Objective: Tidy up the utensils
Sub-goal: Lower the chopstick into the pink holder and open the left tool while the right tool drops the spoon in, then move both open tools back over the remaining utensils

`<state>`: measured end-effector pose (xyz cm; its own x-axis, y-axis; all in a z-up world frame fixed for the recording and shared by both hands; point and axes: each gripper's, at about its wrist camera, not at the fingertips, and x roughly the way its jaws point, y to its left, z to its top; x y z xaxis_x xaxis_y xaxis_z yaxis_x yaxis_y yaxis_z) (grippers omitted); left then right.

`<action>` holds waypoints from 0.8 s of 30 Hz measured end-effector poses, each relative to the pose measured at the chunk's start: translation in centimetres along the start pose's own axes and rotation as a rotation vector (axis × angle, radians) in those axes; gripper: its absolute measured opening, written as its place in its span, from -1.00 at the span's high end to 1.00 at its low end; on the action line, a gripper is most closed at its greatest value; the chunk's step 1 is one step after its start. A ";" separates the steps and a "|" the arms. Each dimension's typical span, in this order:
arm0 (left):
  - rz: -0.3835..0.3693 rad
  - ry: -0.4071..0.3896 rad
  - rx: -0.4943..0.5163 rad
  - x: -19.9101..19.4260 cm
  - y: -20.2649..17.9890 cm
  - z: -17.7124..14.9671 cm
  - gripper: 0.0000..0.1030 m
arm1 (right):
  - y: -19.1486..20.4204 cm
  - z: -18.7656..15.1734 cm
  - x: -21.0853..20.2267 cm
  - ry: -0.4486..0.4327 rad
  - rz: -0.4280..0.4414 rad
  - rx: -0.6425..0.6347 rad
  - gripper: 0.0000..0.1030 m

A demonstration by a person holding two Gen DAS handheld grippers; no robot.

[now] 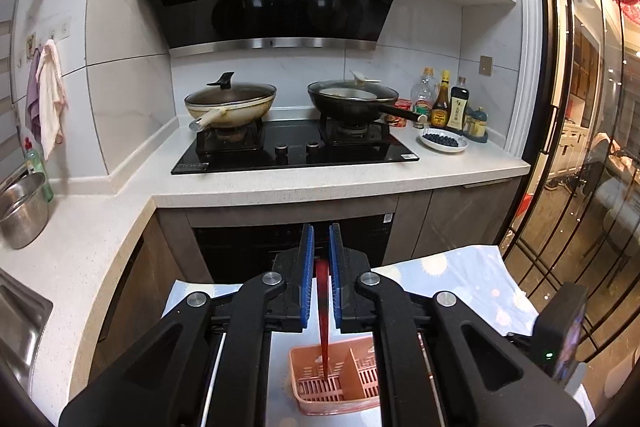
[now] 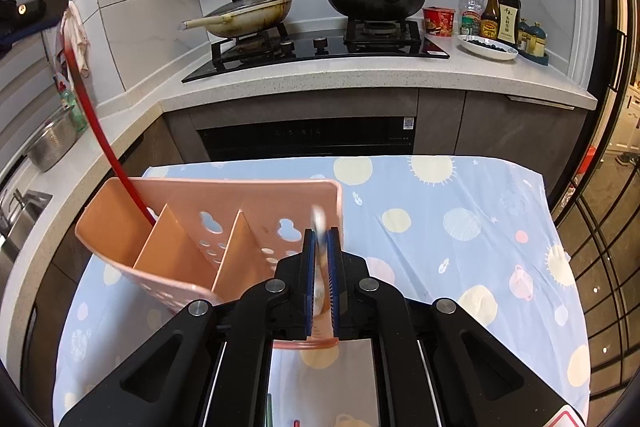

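A pink plastic utensil holder (image 2: 208, 227) with dividers stands on the patterned tablecloth; it also shows low in the left wrist view (image 1: 340, 379). My left gripper (image 1: 321, 239) is shut on a red utensil (image 1: 322, 307), held upright above the holder. The red utensil (image 2: 88, 115) reaches down into the holder's left compartment. The left gripper also shows at the upper left of the right wrist view (image 2: 32, 13). My right gripper (image 2: 321, 239) is shut on a silver utensil (image 2: 319, 223) beside the holder's right end; what kind it is cannot be told.
The small table's blue tablecloth (image 2: 460, 227) has suns and dots. Behind it is a counter with a gas stove (image 1: 296, 147), two lidded woks, sauce bottles (image 1: 448, 103) and a plate of blueberries (image 1: 444, 141). A steel colander (image 1: 22, 211) stands left, by a sink.
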<state>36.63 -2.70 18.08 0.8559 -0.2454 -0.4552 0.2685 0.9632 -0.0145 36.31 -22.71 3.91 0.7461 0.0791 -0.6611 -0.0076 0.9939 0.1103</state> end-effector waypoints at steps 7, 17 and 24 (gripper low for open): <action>0.032 -0.013 -0.018 -1.9 0.3 -1.4 -0.12 | -0.9 -0.6 -4.1 -0.067 0.002 0.037 0.43; 0.069 -0.079 0.009 -9.7 -0.6 -6.0 -0.63 | -0.7 -5.8 -12.3 -0.121 -0.002 0.031 0.11; 0.054 -0.003 -0.018 -13.7 -0.1 -13.1 -0.66 | -0.3 -12.8 -15.5 -0.070 -0.064 0.005 0.09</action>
<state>19.12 2.02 12.68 0.8702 -0.1928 -0.4533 0.2136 0.9769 -0.0054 16.17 -23.23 4.63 0.7899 0.0099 -0.6131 0.0443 0.9963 0.0731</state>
